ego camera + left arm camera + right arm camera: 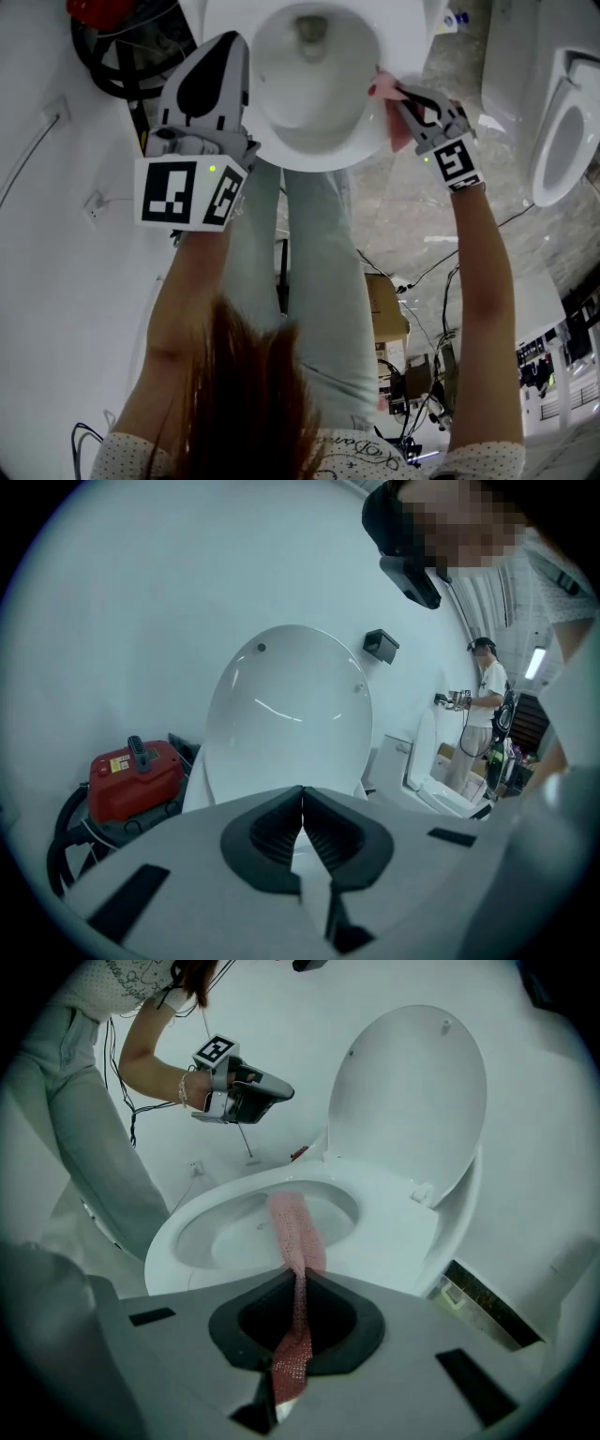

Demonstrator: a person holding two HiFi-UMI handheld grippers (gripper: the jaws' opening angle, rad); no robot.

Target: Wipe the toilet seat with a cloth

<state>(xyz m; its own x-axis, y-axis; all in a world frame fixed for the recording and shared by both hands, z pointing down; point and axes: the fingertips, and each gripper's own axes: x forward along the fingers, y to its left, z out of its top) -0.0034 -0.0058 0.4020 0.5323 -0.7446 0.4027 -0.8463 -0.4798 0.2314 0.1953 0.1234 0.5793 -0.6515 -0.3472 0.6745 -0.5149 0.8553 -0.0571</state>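
Cloth (293, 1232), pink, is pinched between the jaws of my right tool (298, 1324) and lies across the toilet seat (398, 1237) toward the bowl (230, 1241). My left tool (302, 825) is clenched on nothing, held beside the seat's opposite edge and facing the raised lid (286, 714).

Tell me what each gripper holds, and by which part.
The right gripper holds the cloth, pinched at a bunched stretch, with its far end lying on the seat. The left gripper holds nothing; its jaws are together.

Head view, clock centred on the seat (323, 155): left gripper (234, 42) at 9 o'clock, right gripper (392, 92) at 3 o'clock, legs (323, 281) blocking 6 o'clock; bowl (309, 89) open, unobstructed.
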